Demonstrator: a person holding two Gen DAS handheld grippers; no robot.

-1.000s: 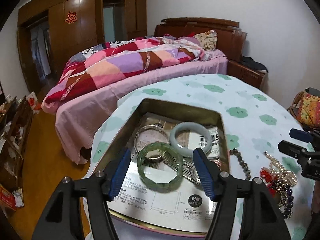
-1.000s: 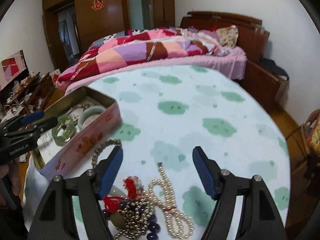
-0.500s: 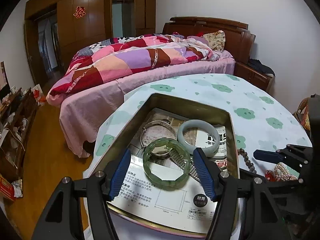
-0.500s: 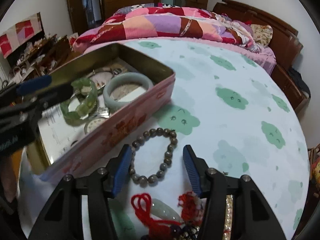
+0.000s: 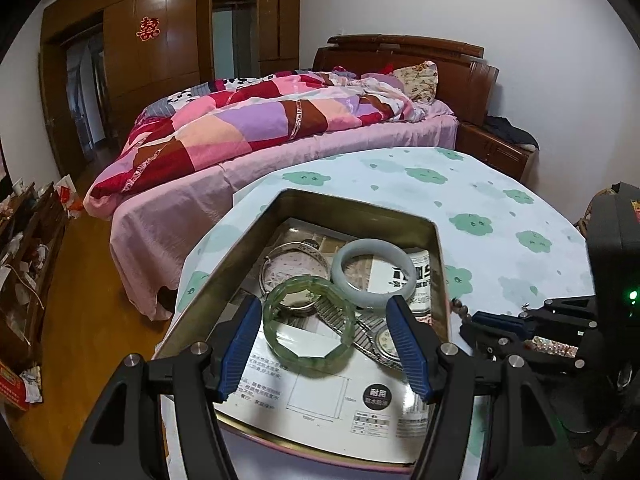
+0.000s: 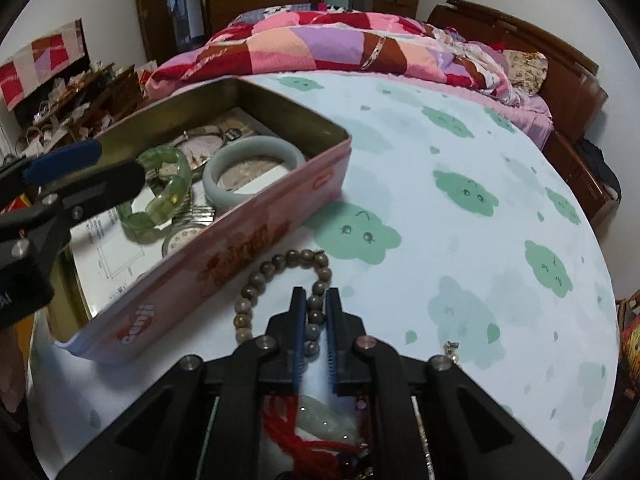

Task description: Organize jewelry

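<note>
Right wrist view: my right hand-held gripper [image 6: 316, 322] is clamped on the beads [image 6: 280, 300] lying on the surface [image 6: 460, 240] beside the tin [image 6: 248, 240]. I lift straight, clearing the wall. Left hand-held gripper [image 5: 324, 344] is apart above the tin.

Soft, even indoor light, glare on the wardrobe doors [image 5: 168, 40] at 11 o'clock, strong fisheye bending and black corners, both views sharp.

Tin box [image 6: 256, 236]: dull brassy metal inside, glossy pink print outside; green bangle [image 5: 308, 324]: translucent, faceted, glossy; bead bracelet [image 6: 288, 280]: matt brown beads; desk [image 6: 480, 240] covered in smooth printed cloth.
</note>
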